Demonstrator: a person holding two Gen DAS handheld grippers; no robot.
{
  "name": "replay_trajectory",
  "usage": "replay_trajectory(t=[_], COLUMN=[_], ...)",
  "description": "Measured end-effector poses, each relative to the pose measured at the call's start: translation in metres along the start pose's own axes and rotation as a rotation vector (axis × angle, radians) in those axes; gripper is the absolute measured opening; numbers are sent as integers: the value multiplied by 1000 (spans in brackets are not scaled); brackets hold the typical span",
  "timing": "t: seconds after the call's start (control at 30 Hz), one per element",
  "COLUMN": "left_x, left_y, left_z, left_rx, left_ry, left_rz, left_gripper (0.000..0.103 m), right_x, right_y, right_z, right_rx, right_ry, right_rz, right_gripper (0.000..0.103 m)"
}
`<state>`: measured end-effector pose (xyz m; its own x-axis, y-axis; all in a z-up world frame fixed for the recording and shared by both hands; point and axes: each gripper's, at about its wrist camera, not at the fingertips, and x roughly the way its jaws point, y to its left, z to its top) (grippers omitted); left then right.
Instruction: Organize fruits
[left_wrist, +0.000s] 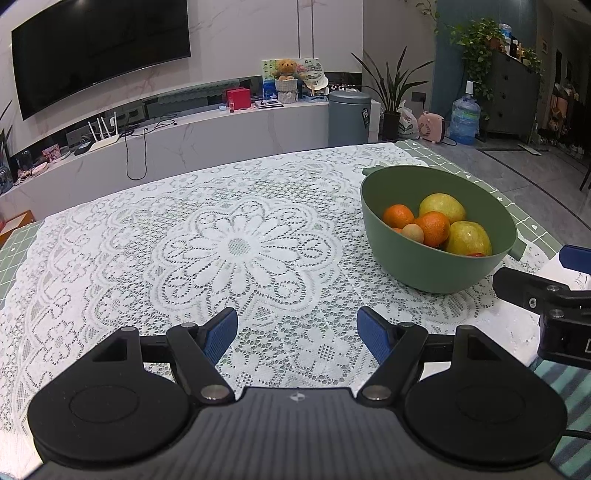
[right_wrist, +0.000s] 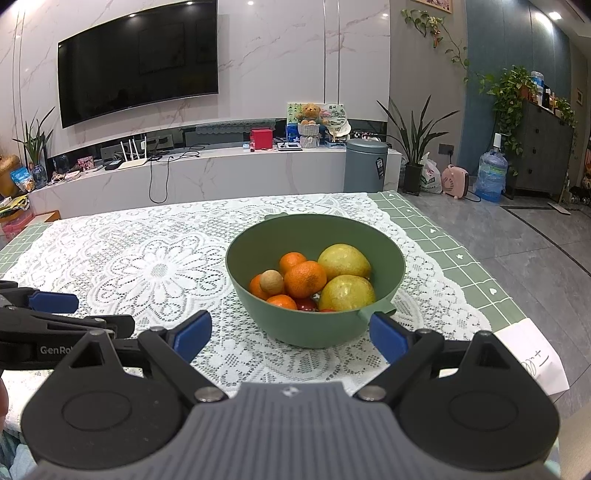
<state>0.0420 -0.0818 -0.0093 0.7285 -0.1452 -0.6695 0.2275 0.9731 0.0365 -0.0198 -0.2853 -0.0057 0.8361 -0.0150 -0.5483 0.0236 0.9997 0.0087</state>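
Observation:
A green bowl (right_wrist: 255, 295) (left_wrist: 417, 269) stands on a white lace cloth and holds several fruits: two yellow-green pears (right_wrist: 345, 291) (left_wrist: 467, 238), oranges (right_wrist: 304, 278) (left_wrist: 434, 227), a small tan round fruit (right_wrist: 271, 282) and something red low in the bowl. My right gripper (right_wrist: 290, 338) is open just in front of the bowl's near wall, nothing between its blue pads. My left gripper (left_wrist: 297, 334) is open over bare lace, to the left of the bowl. Each gripper shows at the edge of the other's view.
The lace cloth (left_wrist: 240, 247) covers a green checked table mat (right_wrist: 461, 258). A white paper note (right_wrist: 535, 362) lies near the table's right front corner. Beyond the table are a TV wall, a low marble console, a grey bin and plants.

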Motion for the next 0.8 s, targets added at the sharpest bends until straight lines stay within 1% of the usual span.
replay_trajectory(t=[0.6, 0.77, 0.8], left_x=[0, 0, 0], left_y=[1, 1, 2], left_z=[0, 0, 0], left_rx=[-4, -8, -11], left_ry=[3, 2, 0], left_rz=[0, 9, 11], left_gripper=[86, 86, 86], right_x=[2, 3, 4], right_y=[-2, -1, -1], right_z=[0, 0, 0], right_rx=[13, 11, 10], right_ry=[20, 26, 29], right_rz=[7, 10, 11], right_gripper=[89, 91, 93])
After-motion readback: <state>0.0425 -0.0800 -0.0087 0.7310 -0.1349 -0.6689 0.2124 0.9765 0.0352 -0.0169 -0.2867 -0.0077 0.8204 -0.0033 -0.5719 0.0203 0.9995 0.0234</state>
